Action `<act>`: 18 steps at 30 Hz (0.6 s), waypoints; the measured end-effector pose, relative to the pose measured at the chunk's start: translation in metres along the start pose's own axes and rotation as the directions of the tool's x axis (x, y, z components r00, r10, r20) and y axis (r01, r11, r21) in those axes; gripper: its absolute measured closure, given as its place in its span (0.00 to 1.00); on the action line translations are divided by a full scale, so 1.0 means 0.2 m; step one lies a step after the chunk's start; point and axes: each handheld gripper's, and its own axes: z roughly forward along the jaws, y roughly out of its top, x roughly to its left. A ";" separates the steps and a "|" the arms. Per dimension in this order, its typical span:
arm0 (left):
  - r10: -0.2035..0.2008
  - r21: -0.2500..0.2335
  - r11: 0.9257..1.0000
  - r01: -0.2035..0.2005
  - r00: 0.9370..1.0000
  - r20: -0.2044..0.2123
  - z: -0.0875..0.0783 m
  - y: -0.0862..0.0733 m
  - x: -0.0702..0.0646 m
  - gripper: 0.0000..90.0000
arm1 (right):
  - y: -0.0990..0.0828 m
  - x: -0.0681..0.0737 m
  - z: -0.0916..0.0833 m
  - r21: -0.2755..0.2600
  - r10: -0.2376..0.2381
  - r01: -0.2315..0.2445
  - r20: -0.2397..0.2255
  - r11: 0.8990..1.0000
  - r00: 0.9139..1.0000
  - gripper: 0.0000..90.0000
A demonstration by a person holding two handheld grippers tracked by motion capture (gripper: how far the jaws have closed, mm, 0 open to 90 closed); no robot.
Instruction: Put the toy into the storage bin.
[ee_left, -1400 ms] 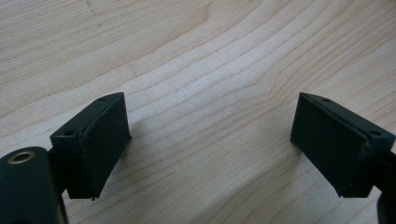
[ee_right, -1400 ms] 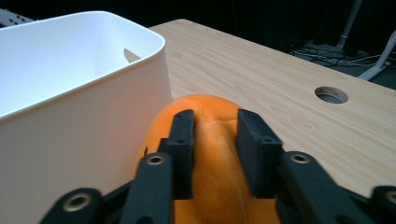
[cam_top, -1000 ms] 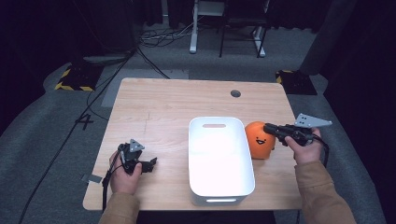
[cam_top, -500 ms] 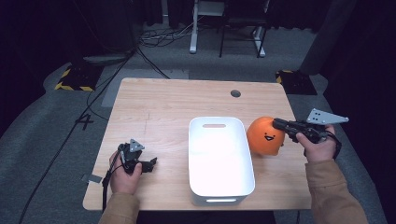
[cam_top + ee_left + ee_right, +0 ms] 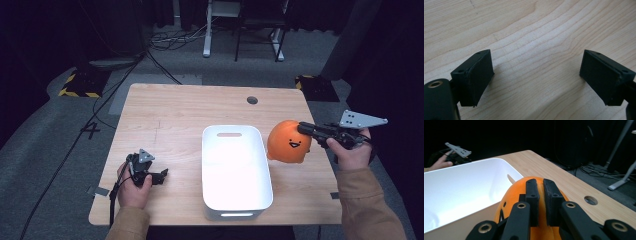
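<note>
Right gripper (image 5: 302,128) is clamped on the orange toy (image 5: 287,142), pinching a fold of its top between the nearly closed jaws. High view: the toy hangs off the table (image 5: 175,115), just beside the right rim of the white bin (image 5: 235,175), level with the bin's far half. A small black face shows on its side facing the camera.

Right gripper view adds the detail: both pads (image 5: 532,195) bite into the orange skin, a thin ridge of it squeezed up between them. The bin wall (image 5: 461,217) sits to the left of the toy there, inside of it bare white. The same view picks up the round hole (image 5: 591,200) in the tabletop to the right, and the other hand (image 5: 441,164) with its grey plate far off past the bin.

Left gripper (image 5: 159,176) is released, jaws spread wide. High view puts it low on the table near the front left edge, held in the left hand (image 5: 134,186), well apart from the bin. Left gripper view: bare wood grain between the two pads (image 5: 475,75), close under them; whether the pads touch the wood I cannot tell.
</note>
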 end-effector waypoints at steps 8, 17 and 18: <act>0.000 0.000 1.000 0.000 1.000 0.000 0.00 0.00 0.00 0.13 | 0.05 -0.03 -0.06 -0.023 0.001 -0.002 -0.045 1.000 0.999 0.93; 0.000 0.000 1.000 0.000 1.000 0.000 0.00 0.00 0.00 0.13 | 0.14 -0.02 -0.12 -0.033 -0.026 0.025 -0.034 0.999 0.999 0.93; 0.000 0.000 1.000 0.000 1.000 0.001 0.00 0.00 0.00 0.13 | 0.15 -0.02 -0.12 -0.035 -0.027 0.026 -0.035 0.999 0.999 0.93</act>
